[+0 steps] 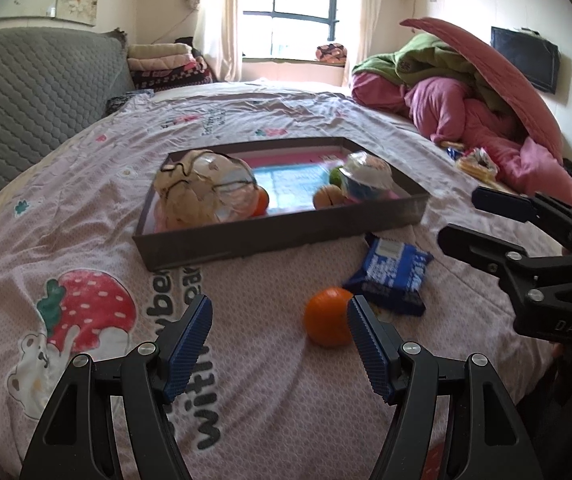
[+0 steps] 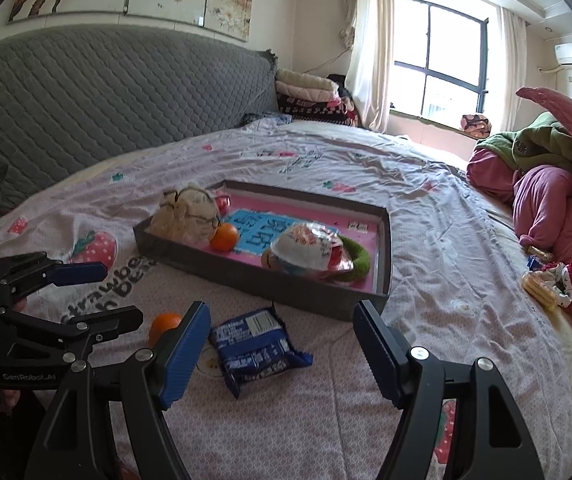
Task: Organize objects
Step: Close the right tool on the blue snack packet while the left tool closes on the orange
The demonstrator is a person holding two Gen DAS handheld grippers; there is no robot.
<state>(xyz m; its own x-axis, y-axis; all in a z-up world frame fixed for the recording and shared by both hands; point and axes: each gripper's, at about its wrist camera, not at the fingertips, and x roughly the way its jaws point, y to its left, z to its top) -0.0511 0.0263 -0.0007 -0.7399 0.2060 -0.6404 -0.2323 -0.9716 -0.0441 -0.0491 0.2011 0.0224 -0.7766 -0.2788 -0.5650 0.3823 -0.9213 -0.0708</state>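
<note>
An orange (image 1: 328,317) (image 2: 164,325) lies on the bedsheet just ahead of my left gripper (image 1: 279,312), close to its right finger; the jaws stand open with nothing between them. Beside it a blue snack packet (image 1: 390,275) (image 2: 255,347) lies flat, in front of my right gripper (image 2: 281,318), which is also open and empty. Behind both sits a dark shallow tray (image 1: 277,236) (image 2: 273,284) with a pink floor. It holds a beige bag (image 1: 201,190) (image 2: 187,216), another orange (image 2: 223,237), a wrapped packet (image 2: 310,252) and a green ring (image 2: 360,258).
The pink strawberry-print sheet (image 1: 85,240) covers the whole bed. A grey quilted headboard (image 2: 105,100) is on the left. Pink and green bedding (image 1: 466,92) is heaped at the right, with small snacks and a scrunchie (image 2: 550,284) beside it. Folded blankets (image 2: 310,92) sit near the window.
</note>
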